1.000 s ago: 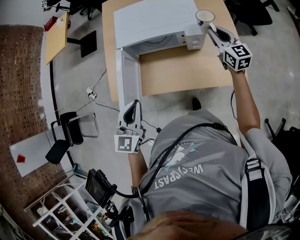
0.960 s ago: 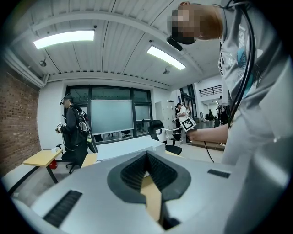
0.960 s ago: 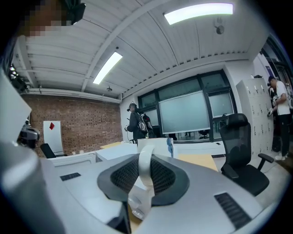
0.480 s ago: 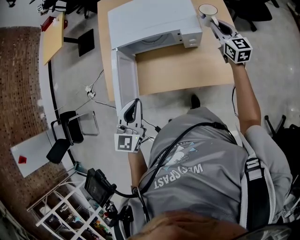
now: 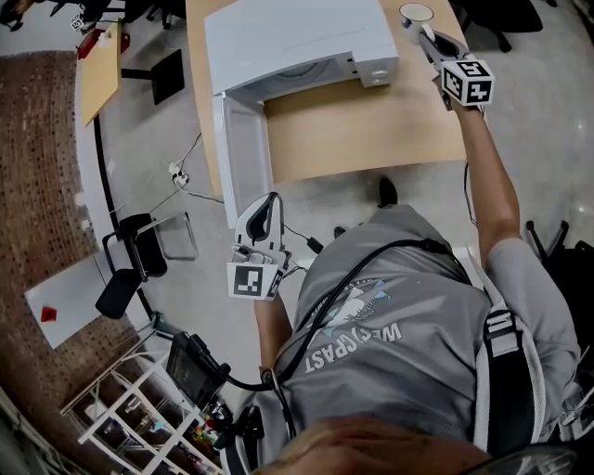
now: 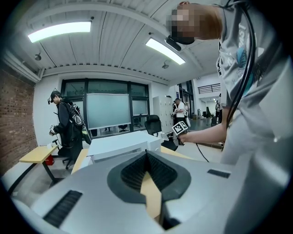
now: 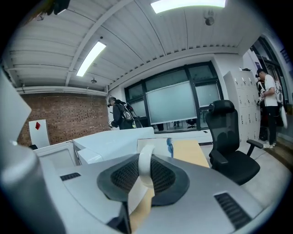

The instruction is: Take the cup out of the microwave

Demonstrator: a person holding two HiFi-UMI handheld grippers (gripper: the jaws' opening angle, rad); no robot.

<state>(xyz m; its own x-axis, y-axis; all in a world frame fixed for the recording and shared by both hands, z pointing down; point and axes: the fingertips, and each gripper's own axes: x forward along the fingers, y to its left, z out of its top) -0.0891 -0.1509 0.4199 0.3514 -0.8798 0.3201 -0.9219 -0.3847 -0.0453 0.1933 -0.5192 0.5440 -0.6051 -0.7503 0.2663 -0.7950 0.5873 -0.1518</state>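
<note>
1. Right gripper (image 7: pixel 145 161): jaws clamped narrowly on the handle of the cup (image 5: pixel 417 13).
2. Left gripper (image 6: pixel 147 153): jaws pressed together, nothing between them (sits lower centre in the head view).
3. Cup: one, white, upper right of the head view, outside the microwave (image 5: pixel 297 42) and just right of it; contents not discernible.
4. Microwave: one, door (image 5: pixel 246 153) standing open; cavity mostly out of sight.
5. Table (image 5: pixel 371 130): one, wooden, bearing the microwave.
6. Grippers: two.

An open-plan office: light wooden tabletops (image 5: pixel 371 139), black swivel office chairs (image 7: pixel 231 137), pale metal lockers (image 7: pixel 242 87), big glazed partitions (image 7: pixel 169 107), long ceiling strip lights (image 7: pixel 89 57), a red brick wall (image 7: pixel 68 119).
</note>
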